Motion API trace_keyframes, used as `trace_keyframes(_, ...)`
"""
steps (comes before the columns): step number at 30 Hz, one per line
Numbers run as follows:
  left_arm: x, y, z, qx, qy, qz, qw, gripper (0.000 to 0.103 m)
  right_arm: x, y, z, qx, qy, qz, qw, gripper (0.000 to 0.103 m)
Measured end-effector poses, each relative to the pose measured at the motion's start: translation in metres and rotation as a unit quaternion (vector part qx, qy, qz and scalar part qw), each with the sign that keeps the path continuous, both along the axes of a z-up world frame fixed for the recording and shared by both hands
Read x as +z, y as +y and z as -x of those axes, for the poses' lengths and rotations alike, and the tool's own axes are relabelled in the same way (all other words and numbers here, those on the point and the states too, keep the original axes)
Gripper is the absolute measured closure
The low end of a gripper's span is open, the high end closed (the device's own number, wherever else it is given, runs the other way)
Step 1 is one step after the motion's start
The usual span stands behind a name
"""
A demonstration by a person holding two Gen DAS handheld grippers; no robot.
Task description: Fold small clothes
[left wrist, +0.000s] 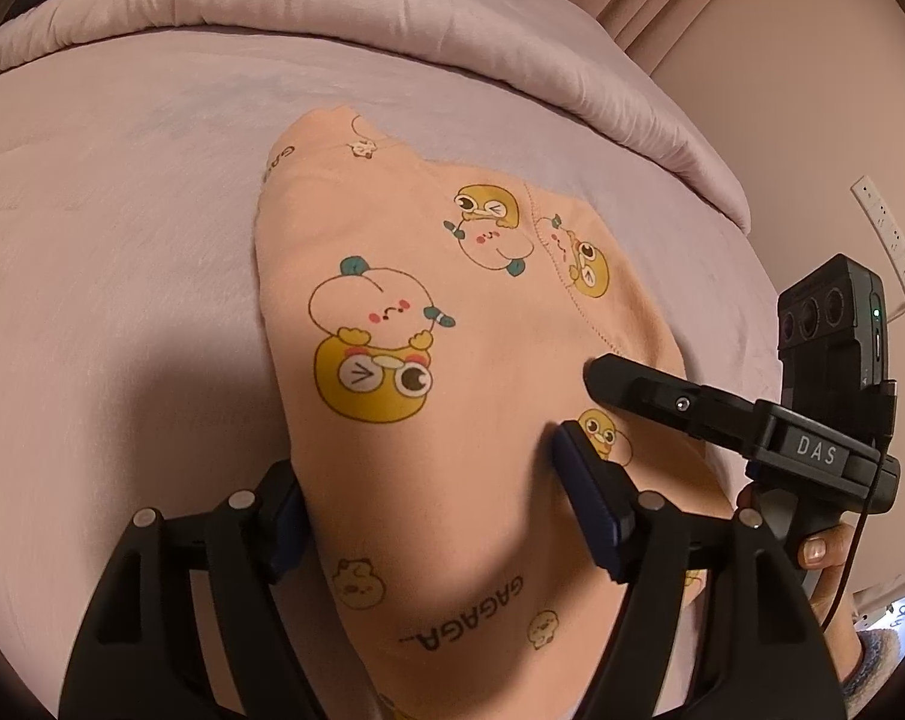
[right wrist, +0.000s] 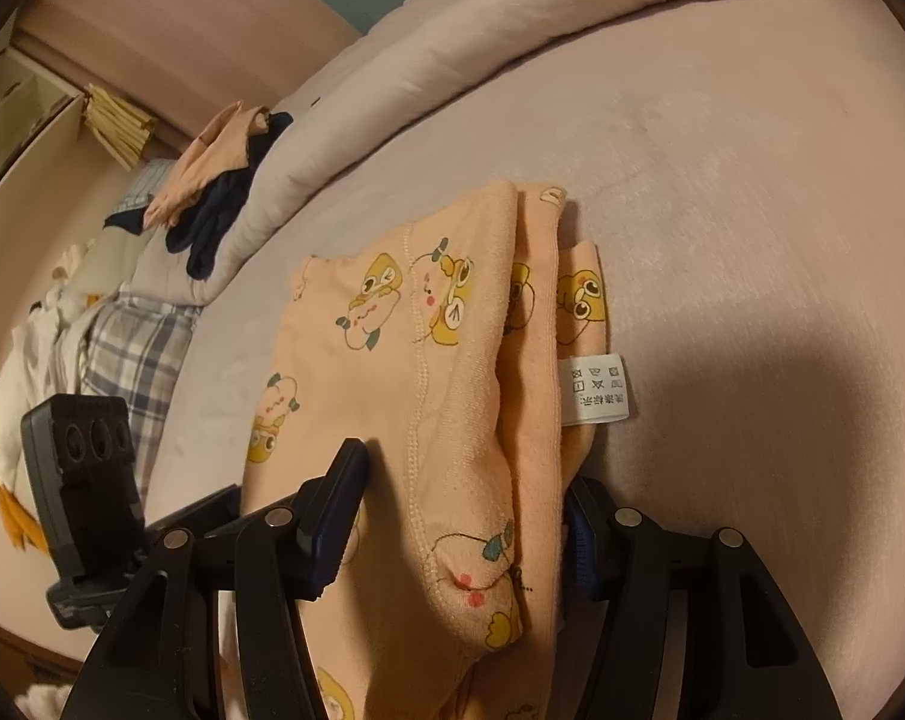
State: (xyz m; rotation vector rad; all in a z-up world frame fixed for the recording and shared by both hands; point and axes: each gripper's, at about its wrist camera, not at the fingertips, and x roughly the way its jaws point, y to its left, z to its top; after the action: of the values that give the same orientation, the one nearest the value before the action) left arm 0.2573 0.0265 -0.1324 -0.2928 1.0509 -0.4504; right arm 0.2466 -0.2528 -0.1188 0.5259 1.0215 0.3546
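The left gripper (left wrist: pixel 434 504) stands spread wide astride the folded peach garment (left wrist: pixel 452 324); the right gripper (right wrist: pixel 464 516) is likewise released, straddling its near end. The soft fleecy garment lies on the pink bedsheet (right wrist: pixel 752 210), long axis running away from both cameras, near end cut off. Beyond, a quilted duvet (left wrist: pixel 272 6) rolls.

— Your left gripper (left wrist: pixel 434 492) hides its left fingertip behind the peach garment (left wrist: pixel 452 312), whose near end runs off the bottom edge.

— And your right gripper (right wrist: pixel 464 504)?

— Its right fingertip sits behind the folded layers; the care label (right wrist: pixel 596 387) print is unreadable.
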Motion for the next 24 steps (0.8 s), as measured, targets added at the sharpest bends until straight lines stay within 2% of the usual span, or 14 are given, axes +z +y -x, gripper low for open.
trace_keyframes(15,0.0,-0.002,0.0,0.002,-0.004,-0.016,0.9999,0.037,0.001,0.002,0.0,0.003,-0.003,0.014,1.0,0.045)
trace_keyframes(24,-0.001,0.0,-0.001,0.018,0.003,-0.015,0.9997,0.046,0.006,0.012,0.001,0.001,-0.007,0.066,0.998,0.052)
